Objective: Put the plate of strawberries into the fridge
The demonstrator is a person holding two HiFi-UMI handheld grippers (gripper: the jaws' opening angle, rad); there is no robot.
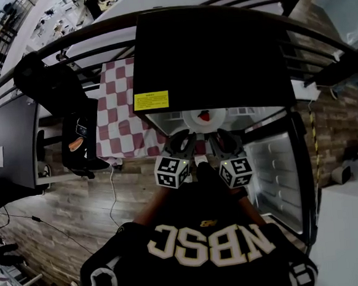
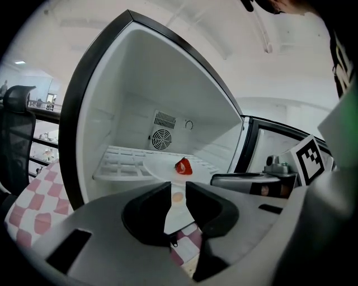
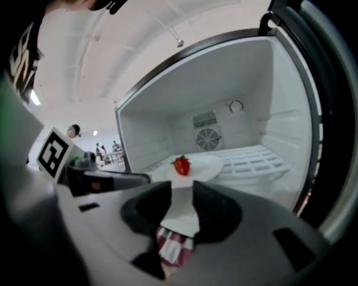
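A white plate (image 1: 205,120) carrying one red strawberry (image 1: 204,115) rests on the white wire shelf (image 2: 126,165) inside the open fridge (image 1: 215,56). In the left gripper view the plate (image 2: 162,167) and strawberry (image 2: 183,166) lie just beyond my left gripper (image 2: 178,191), whose jaws stand a little apart with nothing gripped. My right gripper (image 3: 182,192) points at the same plate (image 3: 198,167) and strawberry (image 3: 181,165), its jaws also parted and free of the rim. In the head view both grippers, left (image 1: 180,145) and right (image 1: 223,143), hover side by side at the fridge's front.
The fridge door (image 1: 277,181) hangs open at the right. A red-and-white checkered tablecloth (image 1: 124,106) lies left of the fridge, with a black chair (image 1: 58,93) beyond it. A fan grille (image 2: 161,139) sits in the fridge's back wall. A railing (image 1: 66,46) runs behind.
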